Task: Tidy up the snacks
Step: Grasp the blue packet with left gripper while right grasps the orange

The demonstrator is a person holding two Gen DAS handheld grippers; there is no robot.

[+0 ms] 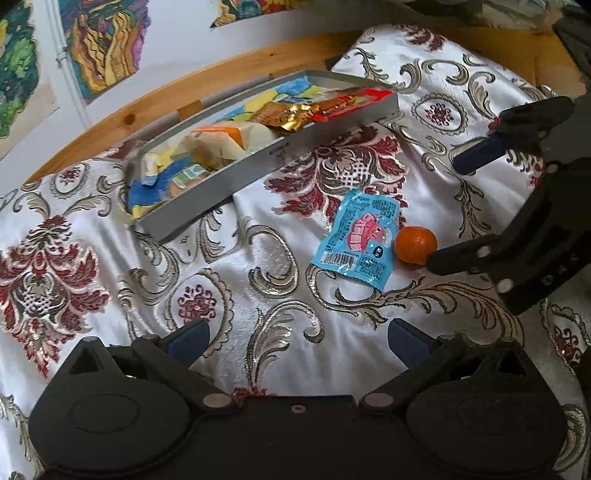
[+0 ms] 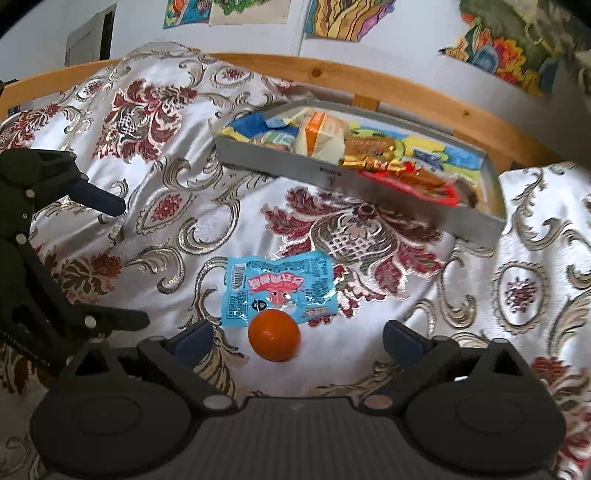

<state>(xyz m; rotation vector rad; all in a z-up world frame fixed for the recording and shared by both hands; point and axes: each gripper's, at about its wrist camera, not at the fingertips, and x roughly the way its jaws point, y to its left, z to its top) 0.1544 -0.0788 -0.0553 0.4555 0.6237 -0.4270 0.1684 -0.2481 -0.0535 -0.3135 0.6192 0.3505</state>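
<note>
A small orange mandarin (image 2: 273, 334) lies on the patterned cloth, touching the near edge of a light blue snack packet (image 2: 279, 287). My right gripper (image 2: 297, 341) is open, and the mandarin sits between its blue-padded fingers, nearer the left one. In the left wrist view the packet (image 1: 356, 242) and mandarin (image 1: 415, 244) lie ahead and to the right. My left gripper (image 1: 297, 341) is open over bare cloth with nothing between its fingers. A grey tray (image 2: 476, 230) holding several wrapped snacks rests further back on the cloth; the tray (image 1: 236, 177) also shows in the left wrist view.
A wooden bed rail (image 2: 332, 72) runs behind the tray, under a white wall with colourful drawings (image 2: 347, 18). The right gripper (image 1: 443, 210) enters the left wrist view from the right; the left gripper (image 2: 133, 264) shows at the left edge of the right wrist view.
</note>
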